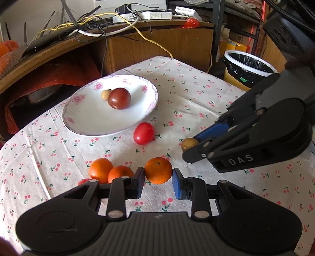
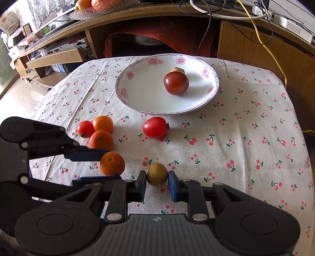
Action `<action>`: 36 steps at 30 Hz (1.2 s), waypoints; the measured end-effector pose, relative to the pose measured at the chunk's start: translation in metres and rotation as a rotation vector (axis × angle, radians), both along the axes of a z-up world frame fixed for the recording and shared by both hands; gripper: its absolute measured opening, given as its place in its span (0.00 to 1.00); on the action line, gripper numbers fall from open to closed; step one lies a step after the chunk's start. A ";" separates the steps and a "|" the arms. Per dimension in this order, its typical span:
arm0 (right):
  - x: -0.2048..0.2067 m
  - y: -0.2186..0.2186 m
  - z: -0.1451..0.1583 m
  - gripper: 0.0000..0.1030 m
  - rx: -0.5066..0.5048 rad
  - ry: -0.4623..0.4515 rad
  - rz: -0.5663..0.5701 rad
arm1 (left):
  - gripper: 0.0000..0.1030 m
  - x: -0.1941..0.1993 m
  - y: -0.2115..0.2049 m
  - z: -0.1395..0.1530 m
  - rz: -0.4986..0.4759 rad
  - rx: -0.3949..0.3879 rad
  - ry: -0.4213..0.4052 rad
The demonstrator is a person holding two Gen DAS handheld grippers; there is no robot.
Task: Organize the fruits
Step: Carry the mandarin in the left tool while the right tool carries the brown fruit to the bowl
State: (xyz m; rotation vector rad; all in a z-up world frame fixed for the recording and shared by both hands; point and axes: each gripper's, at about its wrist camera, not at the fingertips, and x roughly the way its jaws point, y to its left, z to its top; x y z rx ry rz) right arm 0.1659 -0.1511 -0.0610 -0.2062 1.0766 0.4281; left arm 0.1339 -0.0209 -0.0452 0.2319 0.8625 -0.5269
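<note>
With the left gripper (image 1: pixel 158 178) clamped on an orange (image 1: pixel 158 170) and the right gripper (image 2: pixel 157 182) on a small brownish-yellow fruit (image 2: pixel 157 174), both should lift straight, then lower gently onto the plate (image 2: pixel 137 98), upper centre.

Lined bin (image 1: pixel 250 65); yellow cable (image 2: pixel 261 37); perhaps a router (image 1: pixel 155 15).

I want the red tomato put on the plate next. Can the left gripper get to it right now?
Probably not yet. The left gripper is shut on an orange, so its jaws are full. The path over the cloth to the red tomato looks free once the orange is put down.
</note>
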 end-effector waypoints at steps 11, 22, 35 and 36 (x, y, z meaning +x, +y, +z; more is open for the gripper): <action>-0.003 -0.001 0.006 0.19 0.001 -0.017 -0.006 | 0.37 0.004 0.003 0.008 0.011 -0.009 -0.019; -0.002 0.004 0.014 0.19 0.007 -0.049 -0.001 | 0.37 0.008 0.005 0.017 0.029 -0.020 -0.045; 0.001 0.006 0.023 0.19 0.011 -0.090 -0.012 | 0.37 0.014 0.007 0.026 0.046 -0.030 -0.072; 0.001 0.006 0.023 0.19 0.011 -0.093 -0.013 | 0.37 0.015 0.007 0.027 0.048 -0.035 -0.075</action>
